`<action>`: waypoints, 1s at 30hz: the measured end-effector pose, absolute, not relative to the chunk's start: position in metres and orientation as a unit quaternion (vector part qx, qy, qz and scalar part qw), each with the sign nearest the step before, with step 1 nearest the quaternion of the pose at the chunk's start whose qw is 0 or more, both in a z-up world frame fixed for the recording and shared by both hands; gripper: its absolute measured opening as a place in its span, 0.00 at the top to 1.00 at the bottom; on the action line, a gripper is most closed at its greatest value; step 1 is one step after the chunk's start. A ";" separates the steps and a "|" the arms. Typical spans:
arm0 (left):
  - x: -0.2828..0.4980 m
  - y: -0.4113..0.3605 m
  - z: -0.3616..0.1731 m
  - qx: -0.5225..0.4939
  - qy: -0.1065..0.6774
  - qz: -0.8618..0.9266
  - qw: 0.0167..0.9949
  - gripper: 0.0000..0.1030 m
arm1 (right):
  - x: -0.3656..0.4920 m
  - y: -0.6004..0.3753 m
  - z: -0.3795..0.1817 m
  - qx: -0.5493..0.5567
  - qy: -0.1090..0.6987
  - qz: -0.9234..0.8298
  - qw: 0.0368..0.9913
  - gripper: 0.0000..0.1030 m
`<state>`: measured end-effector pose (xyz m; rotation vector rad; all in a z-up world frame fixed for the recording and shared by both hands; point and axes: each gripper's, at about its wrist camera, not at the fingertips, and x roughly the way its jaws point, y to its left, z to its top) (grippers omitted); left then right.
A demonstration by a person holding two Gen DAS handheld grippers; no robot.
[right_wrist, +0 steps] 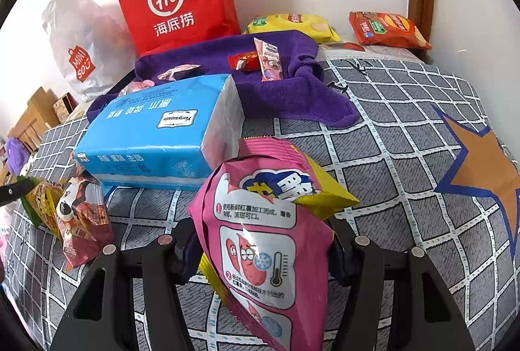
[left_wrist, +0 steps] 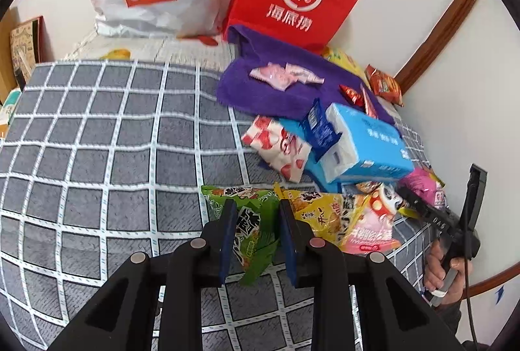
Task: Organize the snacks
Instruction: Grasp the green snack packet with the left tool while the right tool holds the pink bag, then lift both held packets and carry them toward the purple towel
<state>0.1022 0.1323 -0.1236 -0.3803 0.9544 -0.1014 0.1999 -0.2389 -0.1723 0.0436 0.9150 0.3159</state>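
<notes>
Green crinkly snack packet sits pinched in your left claw, only by one end, so it could slip. Right claw is clamped on the pink foil pouch, which sticks up past its tips and could flop out.

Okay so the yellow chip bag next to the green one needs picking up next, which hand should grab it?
Neither is free, but the left is better placed. The left gripper, shut on the green snack bag, sits right beside the yellow snack bag. The right gripper holds the pink snack bag, farther away.
</notes>
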 end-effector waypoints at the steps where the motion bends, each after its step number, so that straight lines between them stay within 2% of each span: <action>1: 0.103 0.134 -0.126 -0.185 0.456 -0.049 0.869 0.77 | 0.199 -0.240 -0.172 0.024 0.440 0.151 0.885 0.41; 5: 0.102 0.137 -0.129 -0.196 0.449 -0.063 0.870 0.75 | 0.198 -0.241 -0.171 0.024 0.442 0.150 0.884 0.41; 9: 0.108 0.137 -0.137 -0.195 0.458 -0.063 0.865 0.56 | 0.199 -0.240 -0.170 0.021 0.444 0.149 0.883 0.41; 11: 0.111 0.134 -0.140 -0.192 0.457 -0.066 0.866 0.56 | 0.197 -0.239 -0.170 0.019 0.445 0.148 0.883 0.41; 13: 0.115 0.131 -0.143 -0.183 0.459 -0.060 0.867 0.49 | 0.199 -0.238 -0.170 0.019 0.446 0.148 0.883 0.41; 17: 0.121 0.120 -0.148 -0.154 0.462 -0.059 0.871 0.42 | 0.199 -0.238 -0.169 0.020 0.447 0.148 0.882 0.41; 21: 0.122 0.107 -0.149 -0.105 0.457 -0.043 0.882 0.41 | 0.199 -0.238 -0.171 0.021 0.447 0.151 0.881 0.41; 24: 0.122 0.108 -0.149 -0.109 0.455 -0.044 0.882 0.57 | 0.198 -0.239 -0.172 0.024 0.446 0.151 0.882 0.41; 30: 0.118 0.127 -0.147 -0.156 0.463 -0.044 0.871 0.59 | 0.199 -0.247 -0.171 0.042 0.442 0.146 0.884 0.41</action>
